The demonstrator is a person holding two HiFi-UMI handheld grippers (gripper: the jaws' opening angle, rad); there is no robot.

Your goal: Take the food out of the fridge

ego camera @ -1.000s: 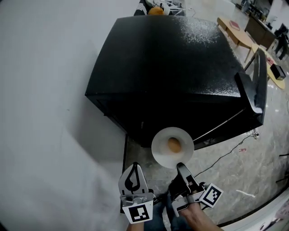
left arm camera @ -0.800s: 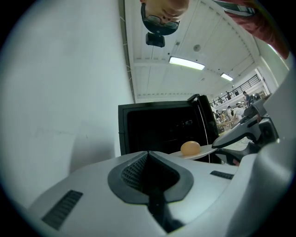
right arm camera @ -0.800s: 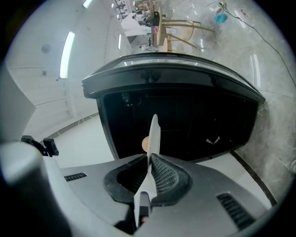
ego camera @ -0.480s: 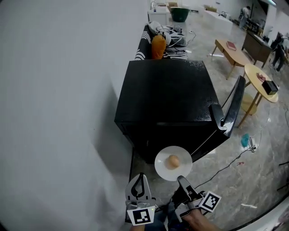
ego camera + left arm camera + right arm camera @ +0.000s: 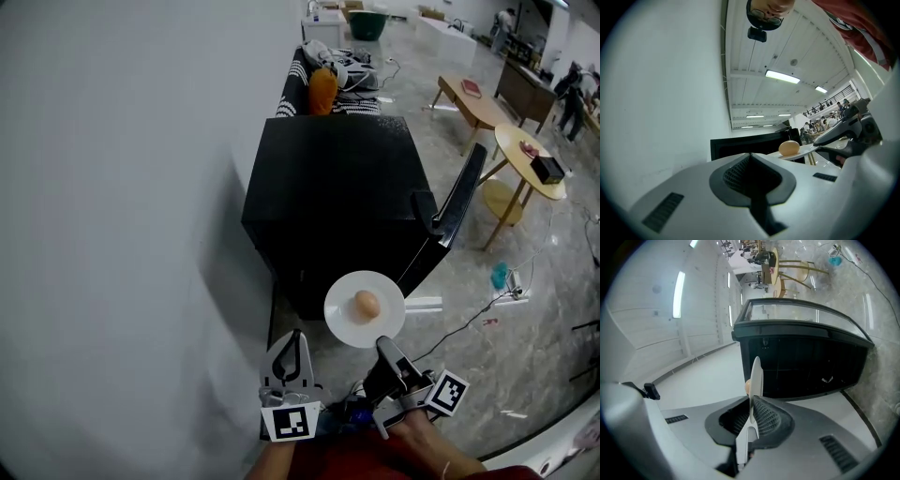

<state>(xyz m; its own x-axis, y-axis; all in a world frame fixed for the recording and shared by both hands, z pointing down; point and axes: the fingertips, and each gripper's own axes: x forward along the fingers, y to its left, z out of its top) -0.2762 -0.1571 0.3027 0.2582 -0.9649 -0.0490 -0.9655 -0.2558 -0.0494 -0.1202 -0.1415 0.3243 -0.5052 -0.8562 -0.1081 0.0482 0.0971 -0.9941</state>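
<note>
A white plate with a brown egg on it is held out in front of the black fridge. My right gripper is shut on the plate's near rim; in the right gripper view the plate stands edge-on between the jaws, the egg peeping out behind it. My left gripper hangs to the left of the plate, shut and with nothing in it. The left gripper view shows the plate and egg to its right. The fridge door stands open at the right.
A white wall runs along the left, close to the fridge. Behind the fridge an orange bag lies on a striped cloth. A round wooden table and a low bench stand on the marble floor at the right. A cable trails across the floor.
The view has drawn back from the fridge, which now looks smaller and farther off. The plate with the egg stays in my right gripper. Both grippers keep their places.
</note>
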